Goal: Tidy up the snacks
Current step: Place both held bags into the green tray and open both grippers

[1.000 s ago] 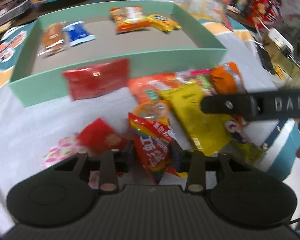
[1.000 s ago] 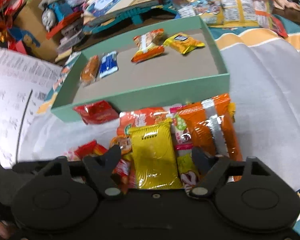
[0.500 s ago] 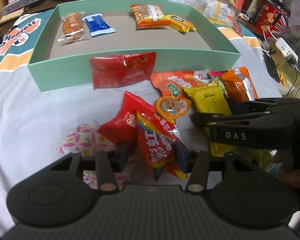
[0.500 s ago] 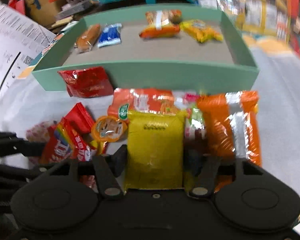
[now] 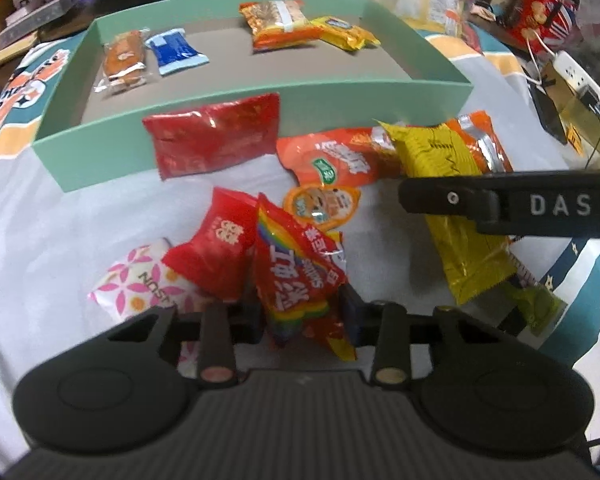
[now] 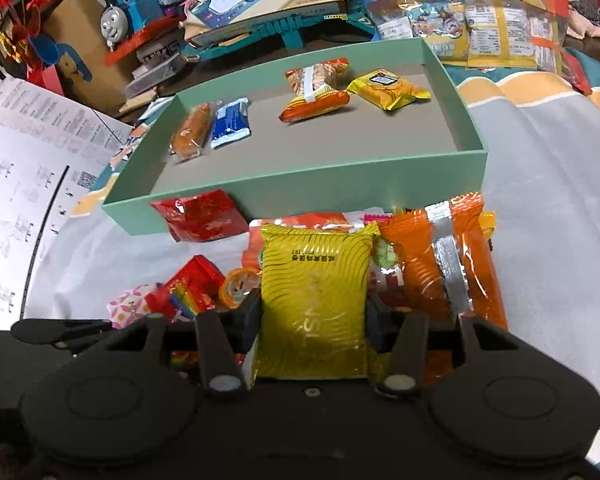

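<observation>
Gripping a rainbow-striped red candy bag (image 5: pixel 300 280) in closed left jaws, a glossy yellow foil snack packet (image 6: pixel 314 300) in closed right jaws, near green cardboard tray (image 6: pixel 300 188).

A rainbow-striped red candy bag (image 5: pixel 300 276) stands tilted among loose packets on the white cloth, beside a small red packet (image 5: pixel 216 248). A yellow wavy-lined snack bag (image 6: pixel 314 300) lies lengthwise before the green tray (image 6: pixel 300 184), which holds four packets: a bun, blue, orange and yellow.
</observation>
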A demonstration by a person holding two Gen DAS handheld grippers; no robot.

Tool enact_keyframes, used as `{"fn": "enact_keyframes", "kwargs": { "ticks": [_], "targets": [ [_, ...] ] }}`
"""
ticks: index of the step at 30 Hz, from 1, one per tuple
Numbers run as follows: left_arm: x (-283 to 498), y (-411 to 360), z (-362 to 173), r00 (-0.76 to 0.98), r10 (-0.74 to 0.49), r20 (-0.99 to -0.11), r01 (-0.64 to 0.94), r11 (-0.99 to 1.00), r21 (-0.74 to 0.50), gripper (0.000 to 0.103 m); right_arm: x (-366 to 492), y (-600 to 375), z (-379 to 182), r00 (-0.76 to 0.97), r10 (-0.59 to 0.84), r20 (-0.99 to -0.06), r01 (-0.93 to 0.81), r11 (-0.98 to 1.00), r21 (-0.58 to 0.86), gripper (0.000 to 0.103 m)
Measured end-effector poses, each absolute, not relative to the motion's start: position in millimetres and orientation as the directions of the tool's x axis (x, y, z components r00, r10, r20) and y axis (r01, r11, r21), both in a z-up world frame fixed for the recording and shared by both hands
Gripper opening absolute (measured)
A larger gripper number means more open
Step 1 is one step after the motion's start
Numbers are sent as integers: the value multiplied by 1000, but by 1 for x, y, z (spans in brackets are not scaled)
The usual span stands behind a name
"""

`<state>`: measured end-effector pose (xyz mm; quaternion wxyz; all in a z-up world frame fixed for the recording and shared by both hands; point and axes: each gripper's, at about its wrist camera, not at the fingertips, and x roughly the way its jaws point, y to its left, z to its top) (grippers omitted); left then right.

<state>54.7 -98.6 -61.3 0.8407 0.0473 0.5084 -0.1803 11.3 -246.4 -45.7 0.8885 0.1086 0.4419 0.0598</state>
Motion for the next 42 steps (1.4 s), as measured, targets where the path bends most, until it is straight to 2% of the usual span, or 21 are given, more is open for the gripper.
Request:
{"fn": "enact_keyframes", "kwargs": {
  "ticks": [5, 10, 17, 26, 34, 36, 37, 38, 39, 40, 42],
  "targets": [
    [56, -84, -42, 427, -281, -860, 329, 934, -142, 33, 11, -254, -27, 633, 226, -741, -11, 959, 283, 51],
    [71, -68, -2, 505, -319, -802, 308, 935, -178, 33, 28, -264, 2, 676, 233, -699, -21, 954, 298, 51],
    [138, -61, 34, 604, -303, -737, 283, 946, -158, 33, 88, -281, 29, 711, 187, -678, 25, 957, 290, 51],
    [222, -85, 2, 551, -296, -780, 271, 948, -167, 33, 167, -290, 0, 663, 117, -740, 104, 964, 245, 51],
    [242, -86, -31, 506, -287, -814, 255, 951, -177, 34, 190, -282, -32, 614, 123, -780, 101, 968, 232, 52],
    [243, -86, -35, 499, -279, -821, 253, 952, -171, 34, 193, -278, -34, 609, 124, -783, 93, 970, 226, 56],
    [244, -86, -37, 498, -270, -824, 250, 955, -163, 38, 193, -277, -34, 609, 123, -784, 92, 970, 223, 57],
    [245, -86, -38, 500, -259, -826, 241, 958, -154, 46, 193, -277, -33, 611, 128, -781, 91, 969, 230, 69],
    [245, -85, -38, 504, -244, -828, 229, 963, -144, 70, 194, -277, -31, 618, 131, -775, 93, 967, 237, 85],
    [244, -84, -37, 513, -233, -826, 219, 966, -136, 92, 192, -277, -28, 630, 136, -765, 89, 966, 244, 90],
    [239, -82, -31, 548, -204, -811, 198, 974, -111, 102, 186, -275, -20, 648, 144, -748, 76, 965, 251, 103]
  ]
}}
